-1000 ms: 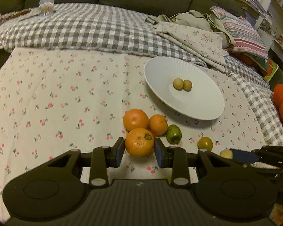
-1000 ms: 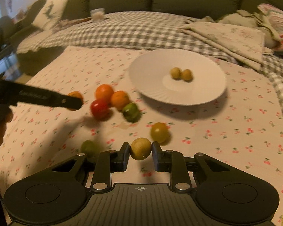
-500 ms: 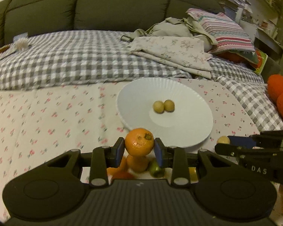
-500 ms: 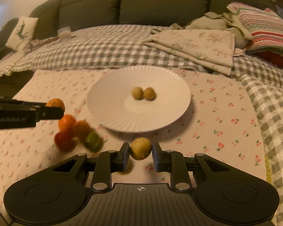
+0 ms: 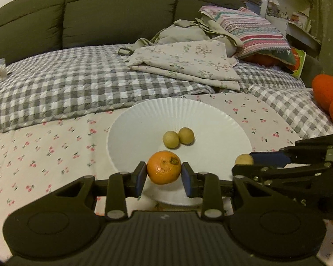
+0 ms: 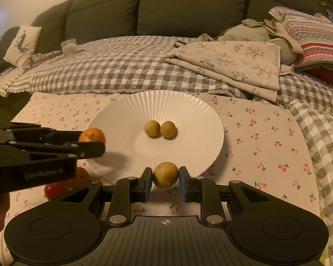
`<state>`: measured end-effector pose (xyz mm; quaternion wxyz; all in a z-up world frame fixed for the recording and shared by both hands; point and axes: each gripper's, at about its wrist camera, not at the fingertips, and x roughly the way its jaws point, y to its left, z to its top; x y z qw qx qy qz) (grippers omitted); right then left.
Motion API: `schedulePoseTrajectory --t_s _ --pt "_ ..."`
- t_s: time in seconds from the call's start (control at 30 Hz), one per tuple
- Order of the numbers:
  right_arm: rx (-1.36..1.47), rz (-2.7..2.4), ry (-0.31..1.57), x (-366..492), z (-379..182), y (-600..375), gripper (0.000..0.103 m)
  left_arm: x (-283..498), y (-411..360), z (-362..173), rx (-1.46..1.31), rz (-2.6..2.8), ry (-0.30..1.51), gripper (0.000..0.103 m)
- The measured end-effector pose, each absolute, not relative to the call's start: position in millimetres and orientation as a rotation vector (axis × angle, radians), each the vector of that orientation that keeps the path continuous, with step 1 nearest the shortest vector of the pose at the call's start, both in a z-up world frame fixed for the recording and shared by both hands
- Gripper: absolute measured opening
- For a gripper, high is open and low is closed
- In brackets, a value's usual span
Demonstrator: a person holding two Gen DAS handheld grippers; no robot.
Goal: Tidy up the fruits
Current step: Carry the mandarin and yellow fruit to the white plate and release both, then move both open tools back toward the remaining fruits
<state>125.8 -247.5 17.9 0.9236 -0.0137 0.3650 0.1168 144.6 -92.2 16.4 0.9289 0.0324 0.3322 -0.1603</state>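
My left gripper (image 5: 164,175) is shut on an orange mandarin (image 5: 163,167) and holds it over the near rim of the white ribbed plate (image 5: 144,119). Two small tan fruits (image 5: 178,135) lie at the plate's middle. My right gripper (image 6: 165,178) is shut on a small tan fruit (image 6: 165,175) just above the plate's near edge (image 6: 188,110). In the right wrist view the left gripper (image 6: 89,141) comes in from the left with the mandarin (image 6: 92,134) over the plate's left rim. In the left wrist view the right gripper (image 5: 247,163) holds the tan fruit (image 5: 243,159) at the plate's right.
The plate sits on a cherry-print cloth (image 6: 266,137) over a grey checked blanket (image 6: 126,71). A red fruit (image 6: 54,189) and an orange one (image 6: 83,175) lie on the cloth left of the plate. Folded cloths (image 5: 184,62) and a striped pillow (image 5: 250,31) lie behind.
Both grippers have lifted their fruits off the cloth and moved forward to the plate. The loose fruits on the cloth have dropped below and behind the left gripper.
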Motion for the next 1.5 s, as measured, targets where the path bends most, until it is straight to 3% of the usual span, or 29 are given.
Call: schedulePoseTrajectory --t_s 0.43,0.5,0.57,0.63,1.17,1.5 --pt "-0.088 0.267 0.739 146.2 0.5 -236.3 0.024 158.1 -95.7 -2.4 0.114 -0.355 0.691 0.034" --pt "-0.08 0.264 0.739 147.4 0.2 -236.8 0.026 158.4 -95.0 -1.1 0.105 -0.352 0.692 0.042" --pt "-0.059 0.265 0.739 148.0 1.5 -239.1 0.03 158.5 -91.5 2.0 0.091 -0.339 0.681 0.057" --pt "-0.039 0.259 0.735 147.3 4.7 -242.3 0.034 157.9 -87.6 6.3 0.08 -0.341 0.671 0.063" --pt "0.066 0.196 0.709 125.2 34.6 -267.0 0.036 136.2 -63.2 29.6 0.02 -0.285 0.706 0.063" --pt "0.116 0.176 0.693 95.6 51.9 -271.1 0.057 102.8 -48.6 38.9 -0.019 -0.246 0.753 0.07"
